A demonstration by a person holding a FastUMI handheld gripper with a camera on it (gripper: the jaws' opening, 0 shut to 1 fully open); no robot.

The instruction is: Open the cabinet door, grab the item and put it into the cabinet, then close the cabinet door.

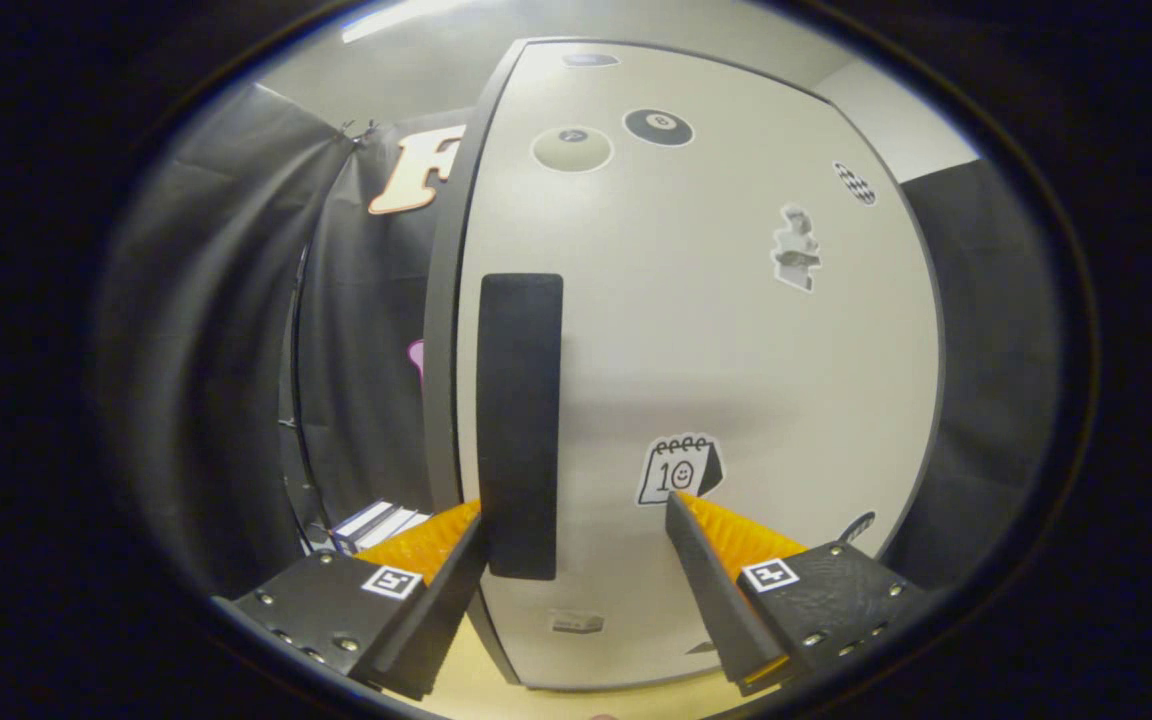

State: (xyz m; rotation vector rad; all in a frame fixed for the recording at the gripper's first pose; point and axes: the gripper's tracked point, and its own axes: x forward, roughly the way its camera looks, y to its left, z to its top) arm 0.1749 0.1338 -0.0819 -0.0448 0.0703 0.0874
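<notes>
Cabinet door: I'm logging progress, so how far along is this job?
Nothing looks done: the cabinet door sits shut. In hand: the open gripper has its jaws spread at the black handle, gripping nothing. Left: pulling it open, fetching the item, perhaps the box beside the cabinet, then closing.

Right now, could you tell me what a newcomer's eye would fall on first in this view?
The pale cabinet door, shut and dotted with stickers, stands just ahead of the open gripper. Its tall black handle runs down the door's left edge, its lower end just inside the left finger's tip. A calendar sticker sits just above the right finger's tip.
</notes>
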